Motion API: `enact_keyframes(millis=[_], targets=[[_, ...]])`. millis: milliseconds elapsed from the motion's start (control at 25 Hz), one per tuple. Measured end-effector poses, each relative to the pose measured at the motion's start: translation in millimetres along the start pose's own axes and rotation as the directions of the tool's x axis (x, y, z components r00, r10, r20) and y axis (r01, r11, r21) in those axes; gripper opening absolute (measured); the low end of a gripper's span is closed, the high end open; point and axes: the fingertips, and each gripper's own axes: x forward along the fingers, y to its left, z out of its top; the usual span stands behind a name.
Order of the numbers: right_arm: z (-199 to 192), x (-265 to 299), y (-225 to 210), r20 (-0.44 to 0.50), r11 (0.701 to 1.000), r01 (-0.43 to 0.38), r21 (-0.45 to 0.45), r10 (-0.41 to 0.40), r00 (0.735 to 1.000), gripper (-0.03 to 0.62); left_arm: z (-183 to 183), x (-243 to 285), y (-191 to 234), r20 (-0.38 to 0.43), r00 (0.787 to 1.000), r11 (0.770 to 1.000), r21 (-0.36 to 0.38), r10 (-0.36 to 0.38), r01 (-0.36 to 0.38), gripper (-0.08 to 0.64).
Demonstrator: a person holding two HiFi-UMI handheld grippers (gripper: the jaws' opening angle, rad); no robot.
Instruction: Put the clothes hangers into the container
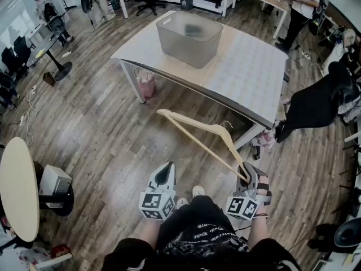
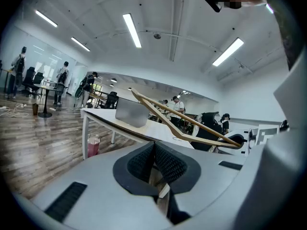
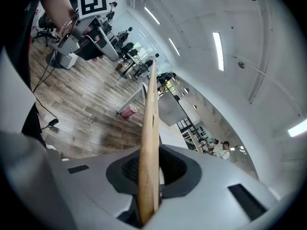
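Observation:
A wooden clothes hanger [image 1: 198, 135] slants up from my right gripper [image 1: 246, 176], which is shut on its lower arm. Through the right gripper view the hanger [image 3: 148, 143] runs straight up between the pads. The hanger's far end reaches toward the table [image 1: 248, 75]. A translucent grey container [image 1: 189, 38] stands on that table, some way ahead of both grippers. My left gripper [image 1: 164, 178] hangs low beside the right one, its jaws shut with nothing between them [image 2: 154, 164]. In the left gripper view the hanger [image 2: 184, 120] crosses in front of the container [image 2: 131, 112].
The white table stands on a wood floor. A pink bag [image 1: 146, 84] sits under its left side. A round table [image 1: 18, 188] and a small box [image 1: 53, 180] are at the left. People and office chairs are at the room's far edges, a black coat [image 1: 321, 103] at the right.

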Motion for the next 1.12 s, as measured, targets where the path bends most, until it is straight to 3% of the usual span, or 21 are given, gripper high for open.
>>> enact_keyframes(millis=[440, 760, 1120], targets=[[22, -48, 24, 0.002, 1.000, 0.003, 0.028, -0.003, 1.000, 0.064, 2, -55, -3, 0.013, 1.000, 1.000, 0.020, 0.000, 0.000, 0.020], [19, -65, 40, 0.013, 0.993, 0.001, 0.121, -0.002, 1.000, 0.064, -16, -60, -27, -0.036, 0.997, 0.997, 0.024, -0.066, 0.067, 0.020], [26, -75, 59, 0.002, 0.995, -0.015, 0.101, 0.015, 1.000, 0.066, -23, -71, -25, -0.041, 0.994, 0.994, 0.036, -0.100, 0.101, 0.020]])
